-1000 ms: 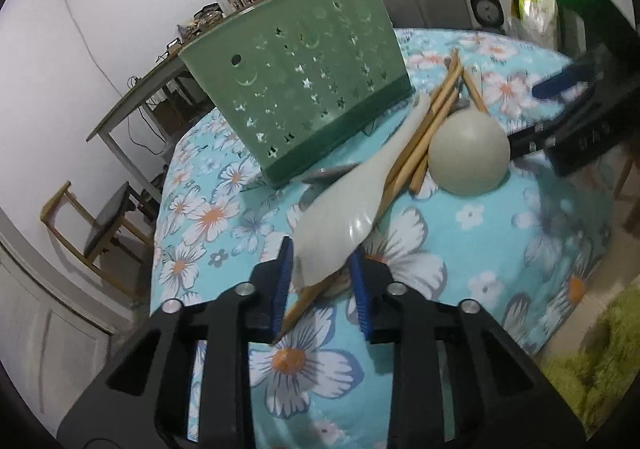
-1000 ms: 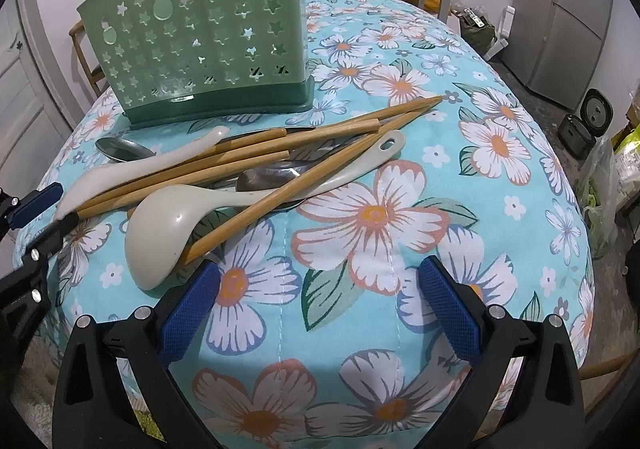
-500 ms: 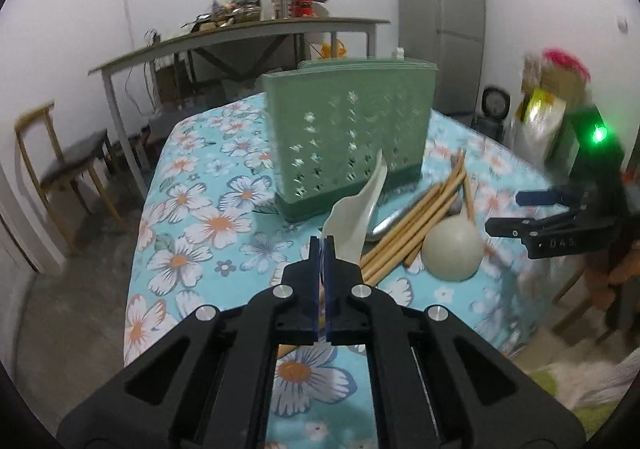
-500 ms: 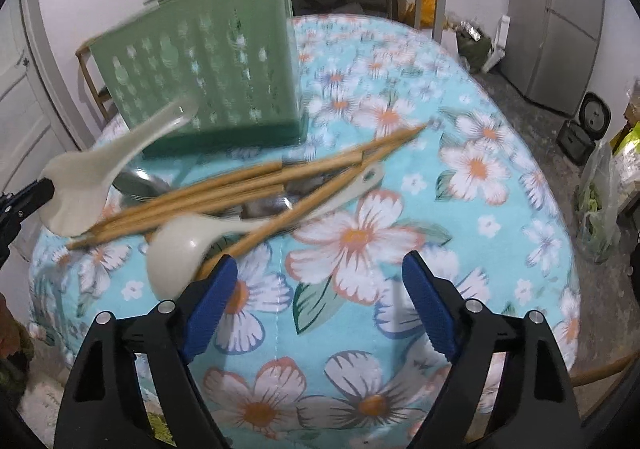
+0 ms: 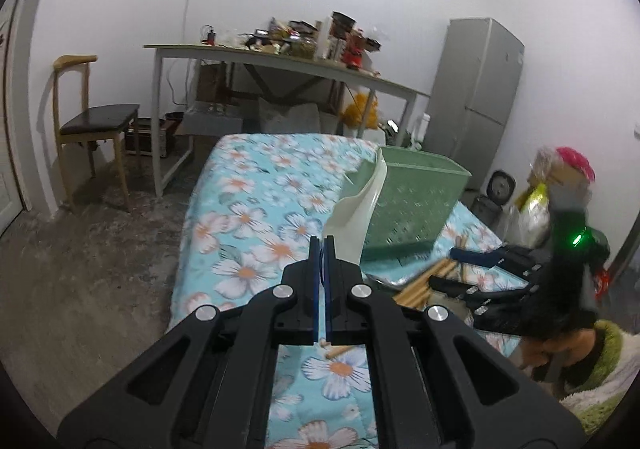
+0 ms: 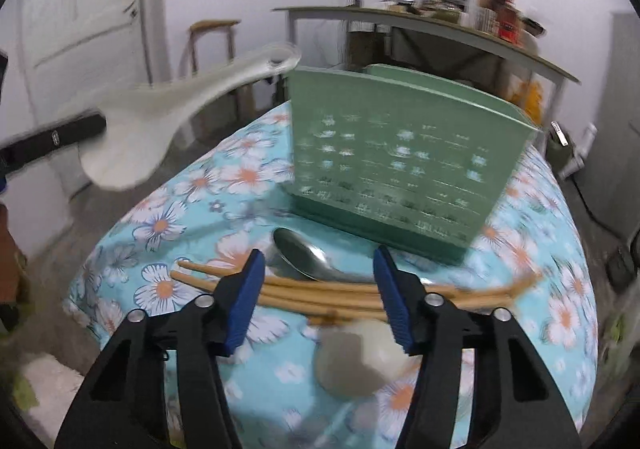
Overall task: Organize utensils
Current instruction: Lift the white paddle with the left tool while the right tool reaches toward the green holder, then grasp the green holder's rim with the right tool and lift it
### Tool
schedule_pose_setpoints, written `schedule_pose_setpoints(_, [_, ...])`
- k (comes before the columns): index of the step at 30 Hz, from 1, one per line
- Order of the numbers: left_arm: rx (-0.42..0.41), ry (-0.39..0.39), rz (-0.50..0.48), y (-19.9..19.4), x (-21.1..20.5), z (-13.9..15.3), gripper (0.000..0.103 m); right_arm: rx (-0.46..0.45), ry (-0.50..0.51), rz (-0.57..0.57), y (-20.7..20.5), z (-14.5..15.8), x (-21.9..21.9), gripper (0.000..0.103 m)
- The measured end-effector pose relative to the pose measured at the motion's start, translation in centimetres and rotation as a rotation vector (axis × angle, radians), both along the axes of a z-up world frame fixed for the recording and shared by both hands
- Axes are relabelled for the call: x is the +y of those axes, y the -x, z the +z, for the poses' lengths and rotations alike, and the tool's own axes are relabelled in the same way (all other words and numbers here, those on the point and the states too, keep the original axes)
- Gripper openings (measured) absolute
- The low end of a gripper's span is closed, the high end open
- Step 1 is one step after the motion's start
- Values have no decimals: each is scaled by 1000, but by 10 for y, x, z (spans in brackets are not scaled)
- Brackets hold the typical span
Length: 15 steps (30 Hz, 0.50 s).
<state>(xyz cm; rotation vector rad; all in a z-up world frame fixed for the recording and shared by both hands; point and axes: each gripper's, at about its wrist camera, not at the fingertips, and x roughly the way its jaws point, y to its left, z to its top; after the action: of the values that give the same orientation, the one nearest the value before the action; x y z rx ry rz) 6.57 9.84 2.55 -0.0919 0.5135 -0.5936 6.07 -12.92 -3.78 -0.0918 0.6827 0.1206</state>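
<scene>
now the left tool (image 5: pixel 322 245) pinches the white spoon (image 6: pixel 160 121); right tool (image 6: pixel 320 289) (closing) grips nothing.

Black tongs (image 6: pixel 320 293) with blue pads (image 6: pixel 244 301) and silver screws.

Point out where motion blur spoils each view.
Left wrist view: mostly sharp, slight smear on the green caddy and the right gripper. Right wrist view: heavy blur on the white spoon, caddy holes and the ladle.

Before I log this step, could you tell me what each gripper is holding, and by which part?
The left gripper grips the white rice paddle by its broad blade end; the right gripper holds nothing.
</scene>
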Motion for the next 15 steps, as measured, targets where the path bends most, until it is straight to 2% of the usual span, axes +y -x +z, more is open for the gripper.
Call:
schedule_pose_setpoints(8, [20,22,34,-13,15,-7,1,46,170,71,-33,-25,40,37])
schedule_pose_setpoints(11, [27,33,41,-17,18,-10,1,79,217,55,-43,-36,42,29])
schedule_pose_setpoints(13, [27,35,43,-20,18,-10,1,114,230,41,-50,-42,40,15])
schedule_pose_setpoints(15, [23,39,43,-22,18,-9,1,131,220,32,-53,-44,38,13])
